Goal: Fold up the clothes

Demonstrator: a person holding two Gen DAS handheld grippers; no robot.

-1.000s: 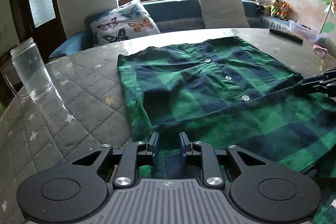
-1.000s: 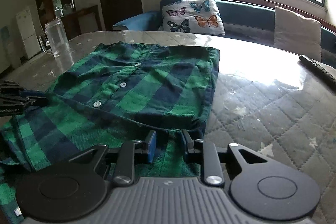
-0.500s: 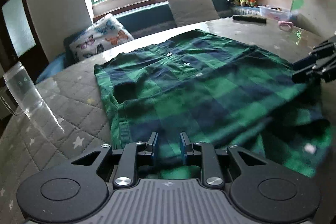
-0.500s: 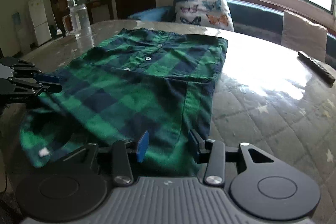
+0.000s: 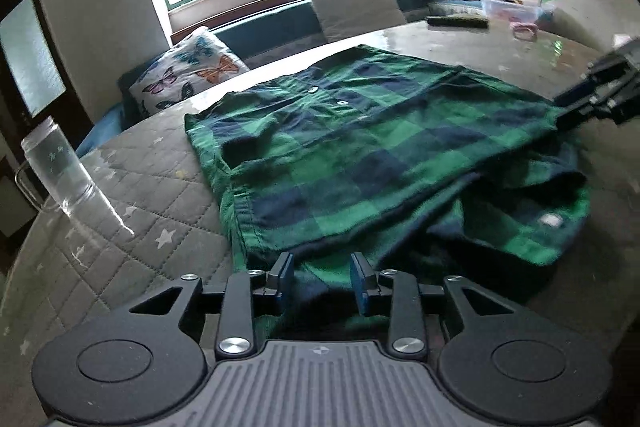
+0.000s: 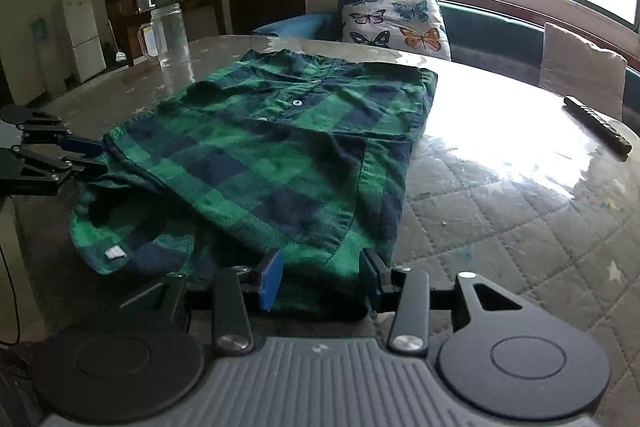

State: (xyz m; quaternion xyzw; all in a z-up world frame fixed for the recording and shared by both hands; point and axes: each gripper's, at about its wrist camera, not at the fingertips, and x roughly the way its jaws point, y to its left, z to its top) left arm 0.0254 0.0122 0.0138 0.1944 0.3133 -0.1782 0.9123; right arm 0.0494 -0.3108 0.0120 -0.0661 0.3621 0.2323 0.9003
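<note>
A green and navy plaid shirt (image 5: pixel 360 155) lies on the quilted table (image 5: pixel 132 227), its near part folded over the buttoned part; it also shows in the right wrist view (image 6: pixel 256 155). A white label (image 6: pixel 114 253) shows on the loose near-left flap. My left gripper (image 5: pixel 322 279) is open, its jaws apart over the shirt's near edge. My right gripper (image 6: pixel 320 277) is open wide over the shirt's near right edge. Each gripper shows in the other's view, the right one (image 5: pixel 596 99) and the left one (image 6: pixel 60 155), at the shirt's sides.
A clear glass jug (image 5: pixel 60 171) stands on the table's left side, also seen in the right wrist view (image 6: pixel 170 35). A dark remote (image 6: pixel 596 123) lies at the right. A bench with a butterfly cushion (image 6: pixel 396 23) runs behind the table, under windows.
Both grippers held the shirt's edge, carried it back over the shirt, then opened and let it go. The right opened first, the left just now. The folded layer now rests on the shirt.
</note>
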